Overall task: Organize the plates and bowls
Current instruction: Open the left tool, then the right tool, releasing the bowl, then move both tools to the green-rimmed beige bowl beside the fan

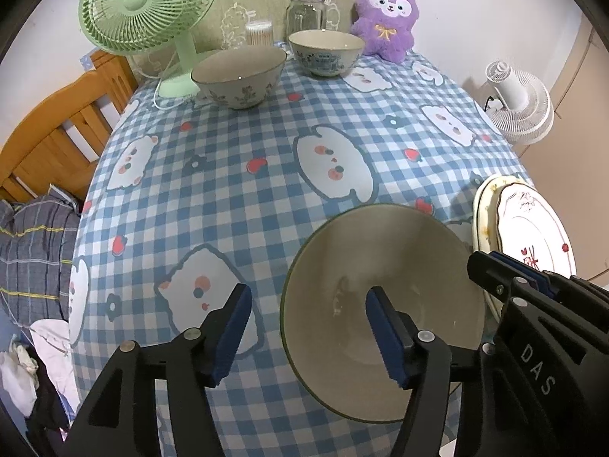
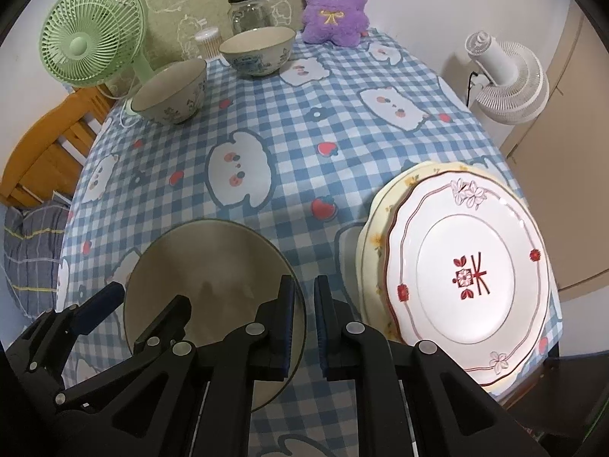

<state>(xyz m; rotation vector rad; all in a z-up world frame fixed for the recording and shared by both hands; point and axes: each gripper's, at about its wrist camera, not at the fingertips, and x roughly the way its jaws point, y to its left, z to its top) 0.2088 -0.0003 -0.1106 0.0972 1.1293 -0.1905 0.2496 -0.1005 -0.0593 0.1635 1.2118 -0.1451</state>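
Near bowl (image 1: 380, 304) sits upright on the desk (image 1: 236, 190) by the near edge, empty, plain grey-green inside with a dark rim. Left gripper (image 1: 308, 337) straddles its left rim: one jaw hangs inside the bowl, the other outside over the cloth, jaws spread and nothing pinched; pads don't press on the rim. Looks like a release or a pre-grasp, can't tell which.

Right gripper (image 2: 304, 323) hovers just right of the same bowl, between it and the plate stack, jaws pressed nearly together on nothing.

Plate stack at the near right corner: white plate with red motif (image 2: 468, 278) on top of a cream plate with yellow flowers (image 2: 375, 228), the lower one showing along the left and far side. Stack is close to the bowl but apart from it in the right wrist view.

Two more bowls toward the far left of the desk: floral bowl (image 1: 239, 76) and, behind and right of it, blue-pattern bowl (image 1: 325, 51). Both upright, both look empty, not touching.

Key relation: the far bowls lie straight ahead of the left jaws, well apart, across open cloth. Left hand is the nearer one for them; right hand is nearer the plates. Judgement: bowls not yet nested, plates already stacked.

Far edge clutter: green fan (image 1: 148, 7), glass jar (image 1: 306, 11), cotton swab tub (image 1: 259, 32), purple plush (image 1: 384, 19). The fan base stands just beside the floral bowl, so the reach there is tight.
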